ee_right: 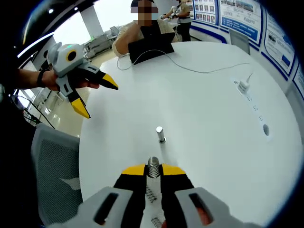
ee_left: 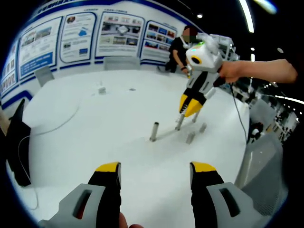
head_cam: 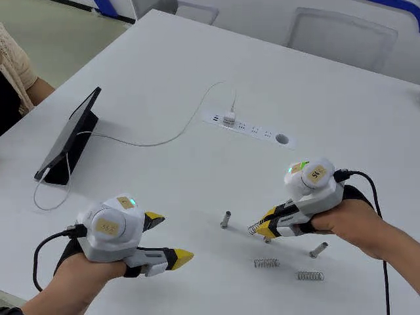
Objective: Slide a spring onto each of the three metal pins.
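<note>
steel spring point(ee_right: 152, 165) pinched between right gripper point(ee_right: 153, 171) jaws, pin point(ee_right: 160, 135) ahead

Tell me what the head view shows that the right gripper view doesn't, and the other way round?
Head view's extra: the right gripper's white body, the hand holding it, and a metal pin lying on its side on the table. Right gripper view's extra: a close look at the spring clamped between its yellow-tipped jaws, plus wall posters. Shared: the upright pin, the open left gripper, the power strip and the tablet.
</note>
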The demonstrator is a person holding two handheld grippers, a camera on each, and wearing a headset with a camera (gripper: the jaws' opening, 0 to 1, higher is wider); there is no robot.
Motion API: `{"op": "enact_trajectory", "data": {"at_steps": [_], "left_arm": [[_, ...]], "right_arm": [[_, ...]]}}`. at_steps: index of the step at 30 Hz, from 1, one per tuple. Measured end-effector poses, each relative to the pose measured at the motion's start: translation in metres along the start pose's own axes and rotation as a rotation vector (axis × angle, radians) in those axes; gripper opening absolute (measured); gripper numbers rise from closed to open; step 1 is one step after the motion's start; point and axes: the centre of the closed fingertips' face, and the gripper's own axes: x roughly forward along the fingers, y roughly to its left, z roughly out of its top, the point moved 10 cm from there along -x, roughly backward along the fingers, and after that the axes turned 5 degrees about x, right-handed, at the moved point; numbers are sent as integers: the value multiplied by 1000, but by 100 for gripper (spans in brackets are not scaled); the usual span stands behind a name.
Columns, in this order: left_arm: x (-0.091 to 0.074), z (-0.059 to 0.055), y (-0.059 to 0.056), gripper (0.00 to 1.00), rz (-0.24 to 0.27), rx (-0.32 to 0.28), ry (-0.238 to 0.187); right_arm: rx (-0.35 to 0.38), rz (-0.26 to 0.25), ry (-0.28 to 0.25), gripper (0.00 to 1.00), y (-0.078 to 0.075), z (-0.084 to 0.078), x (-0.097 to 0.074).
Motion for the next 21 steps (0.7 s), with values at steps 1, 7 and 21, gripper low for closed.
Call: {"op": "enact_trajectory", "data": {"at_steps": [1,7,21], "left_arm": [[0,0,0,60,0,-1,1],[0,-4,0,60,-2,-16,5],[-2,-13,-1,62,-1,-36,10]], "right_arm": [[-5,1,2,12,-1,1,1],[-28,7,13,12,-8,12,6],[-61,24,11,12,-13,32,18]]}}
